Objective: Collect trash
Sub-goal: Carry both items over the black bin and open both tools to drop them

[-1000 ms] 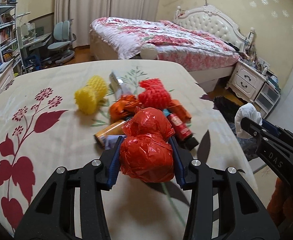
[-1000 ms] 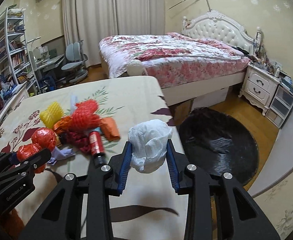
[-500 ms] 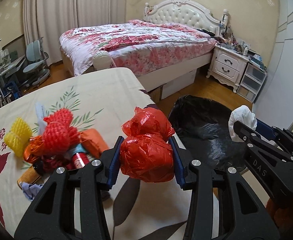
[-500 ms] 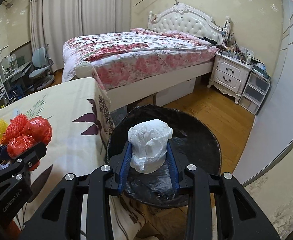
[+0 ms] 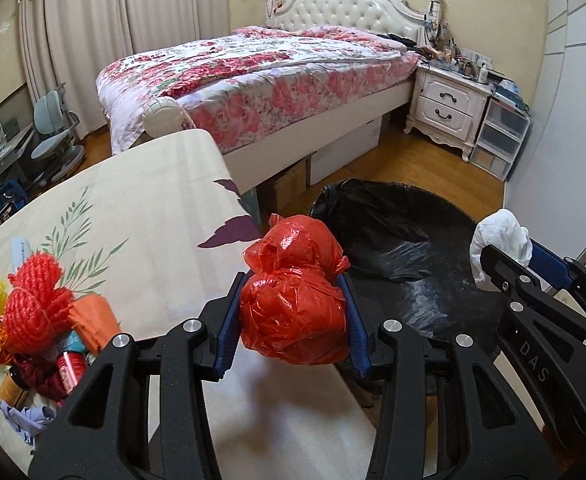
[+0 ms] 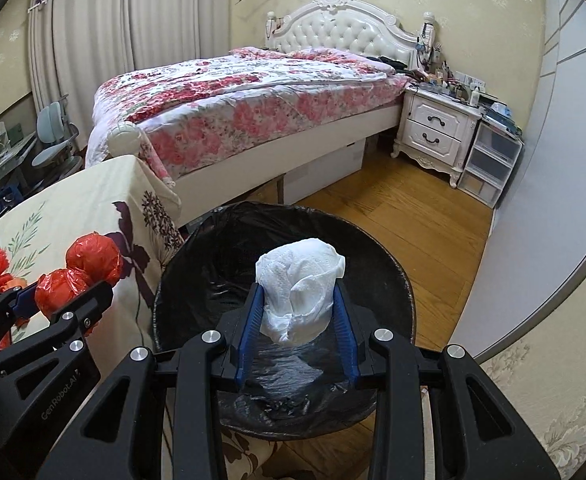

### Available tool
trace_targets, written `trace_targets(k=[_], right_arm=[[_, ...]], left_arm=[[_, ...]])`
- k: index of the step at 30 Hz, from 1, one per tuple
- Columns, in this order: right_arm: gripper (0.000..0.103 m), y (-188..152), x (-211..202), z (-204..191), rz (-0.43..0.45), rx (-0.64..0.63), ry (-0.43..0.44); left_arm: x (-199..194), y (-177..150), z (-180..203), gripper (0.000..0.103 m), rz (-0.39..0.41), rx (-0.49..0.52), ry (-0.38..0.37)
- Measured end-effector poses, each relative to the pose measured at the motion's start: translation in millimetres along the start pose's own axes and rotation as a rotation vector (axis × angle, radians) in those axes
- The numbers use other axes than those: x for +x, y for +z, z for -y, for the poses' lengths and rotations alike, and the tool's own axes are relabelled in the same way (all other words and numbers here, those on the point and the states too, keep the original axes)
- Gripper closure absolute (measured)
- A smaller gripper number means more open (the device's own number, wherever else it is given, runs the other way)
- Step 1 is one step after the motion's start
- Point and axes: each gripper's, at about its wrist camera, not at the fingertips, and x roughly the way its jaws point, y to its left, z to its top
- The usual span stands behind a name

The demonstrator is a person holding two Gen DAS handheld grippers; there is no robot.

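My right gripper pinches a white paper wad over the black-lined trash bin. My left gripper clamps a red plastic bag above the table edge, beside the bin.

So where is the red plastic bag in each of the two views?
Left wrist view: red plastic bag at centre, clamped in the left hand-held gripper.
Right wrist view: at the left edge, over the table.
Shared landmark: the black-lined trash bin.

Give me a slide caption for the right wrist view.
Right gripper holds white tissue wad over black-lined bin.
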Motion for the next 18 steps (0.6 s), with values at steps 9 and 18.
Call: trace_targets(k=[9, 18], right_arm=[[0.067, 0, 11, 17, -0.011, 0.038, -0.017], [0.054, 1, 14, 25, -0.007, 0.055, -0.036]], left_arm=[[16, 10, 14, 0.059, -0.006, 0.031, -0.002], [24, 14, 20, 0.033, -0.010, 0.038, 0.003]])
